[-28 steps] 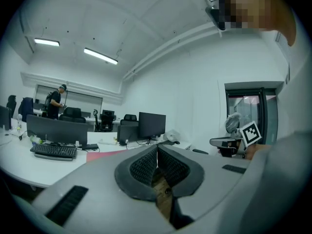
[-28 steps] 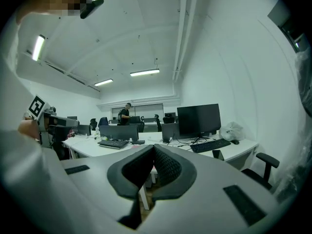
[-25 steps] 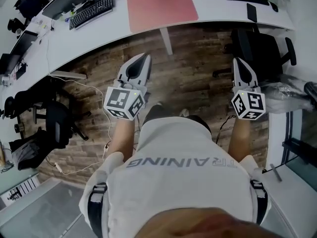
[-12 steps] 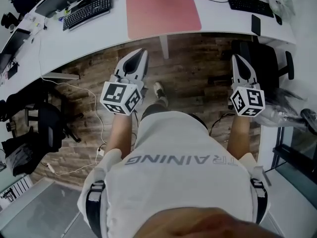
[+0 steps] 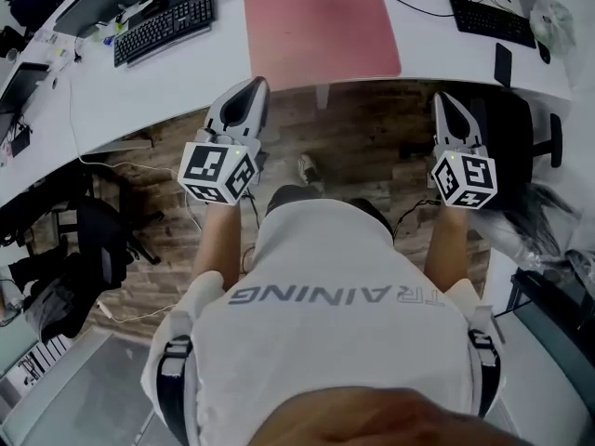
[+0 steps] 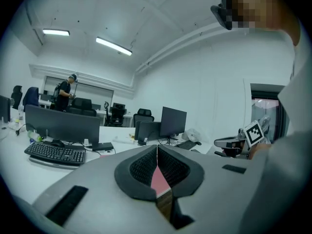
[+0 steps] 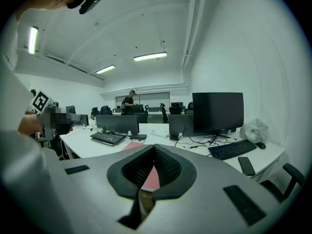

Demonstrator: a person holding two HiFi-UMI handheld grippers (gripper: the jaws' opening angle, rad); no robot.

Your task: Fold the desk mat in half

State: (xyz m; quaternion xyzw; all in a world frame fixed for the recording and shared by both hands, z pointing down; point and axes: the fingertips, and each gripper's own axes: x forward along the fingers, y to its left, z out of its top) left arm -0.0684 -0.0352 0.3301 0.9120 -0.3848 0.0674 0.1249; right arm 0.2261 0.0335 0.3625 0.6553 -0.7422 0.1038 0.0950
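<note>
A long white desk (image 5: 139, 82) curves over a wooden floor (image 5: 363, 147). On it lie a black keyboard (image 5: 164, 28) at the left and a second keyboard (image 5: 493, 21) at the right — a dark phone (image 5: 503, 64) just beside that one. A black office chair (image 5: 521, 128) stands at the desk's right end; another chair (image 5: 93, 240) sits well apart, at the left.

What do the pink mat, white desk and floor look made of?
Pink rectangular desk mat: thin, matte, probably leatherette or felt; lies flat without glare. White curved desk: smooth laminate, likely; uniform surface. Brown floor: wood or wood-look planks; grain and seams show.
</note>
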